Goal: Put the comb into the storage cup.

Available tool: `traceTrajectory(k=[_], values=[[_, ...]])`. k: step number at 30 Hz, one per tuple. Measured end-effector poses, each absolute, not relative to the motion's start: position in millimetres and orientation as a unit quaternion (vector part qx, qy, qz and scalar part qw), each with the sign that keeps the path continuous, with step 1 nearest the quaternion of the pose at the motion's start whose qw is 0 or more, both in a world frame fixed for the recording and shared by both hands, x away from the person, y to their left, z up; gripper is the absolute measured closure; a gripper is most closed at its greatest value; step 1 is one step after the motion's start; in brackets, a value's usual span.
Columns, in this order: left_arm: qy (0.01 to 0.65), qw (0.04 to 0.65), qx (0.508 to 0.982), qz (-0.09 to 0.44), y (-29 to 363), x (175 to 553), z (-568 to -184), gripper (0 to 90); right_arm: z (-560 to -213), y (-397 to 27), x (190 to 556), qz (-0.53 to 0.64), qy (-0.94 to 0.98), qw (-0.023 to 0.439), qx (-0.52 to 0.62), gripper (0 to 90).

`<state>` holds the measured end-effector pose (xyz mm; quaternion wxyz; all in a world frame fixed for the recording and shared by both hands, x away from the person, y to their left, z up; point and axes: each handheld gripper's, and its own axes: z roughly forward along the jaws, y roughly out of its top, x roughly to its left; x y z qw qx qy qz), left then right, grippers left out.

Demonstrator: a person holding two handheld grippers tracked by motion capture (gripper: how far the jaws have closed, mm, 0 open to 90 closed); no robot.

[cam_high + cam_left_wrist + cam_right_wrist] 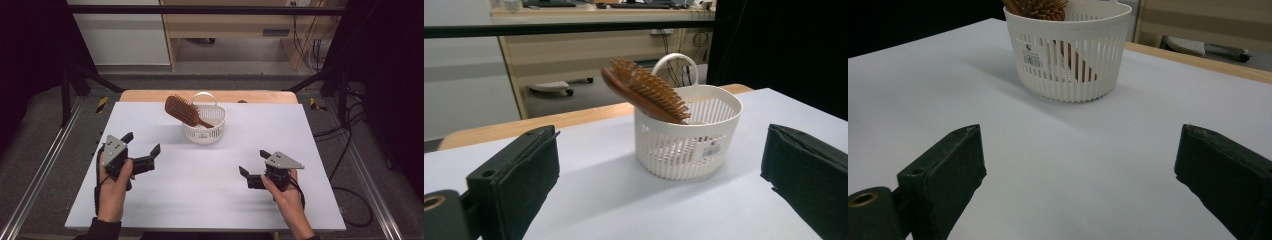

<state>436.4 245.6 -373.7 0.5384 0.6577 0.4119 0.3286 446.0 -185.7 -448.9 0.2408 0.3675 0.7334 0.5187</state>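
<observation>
Standing on the far middle of the white table: one white slotted basket with a loop handle at its back rim. Contents: one brown wooden hairbrush, handle end down inside, head leaning out over the left rim with the bristles facing up. It is too long to lie flat, so it props on the rim at a slant.

Left gripper: held in the left hand near the table's left side, jaws spread wide, nothing between them, pointed toward the basket.

Right gripper: held in the right hand near the right side, jaws likewise wide apart and empty, low over the table.

Both tools sit well apart from the basket, one on each flank, probably a ready stance before reaching in.
</observation>
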Motion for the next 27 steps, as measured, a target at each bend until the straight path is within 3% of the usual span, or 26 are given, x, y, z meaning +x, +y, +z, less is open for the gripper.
traceTrajectory(k=[9, 27], values=[[0.422, 0.536, 0.645, 0.344, 284.8, 418.2, -360.5, 2.1, -447.4, -190.8, 441.1, 0.526, 0.724, 0.243, 0.373, 6.3], [0.434, 0.526, 0.634, 0.364, 327.3, 398.1, -379.3, 2.2, -446.9, -210.4, 435.8, 0.537, 0.705, 0.271, 0.375, 5.3]])
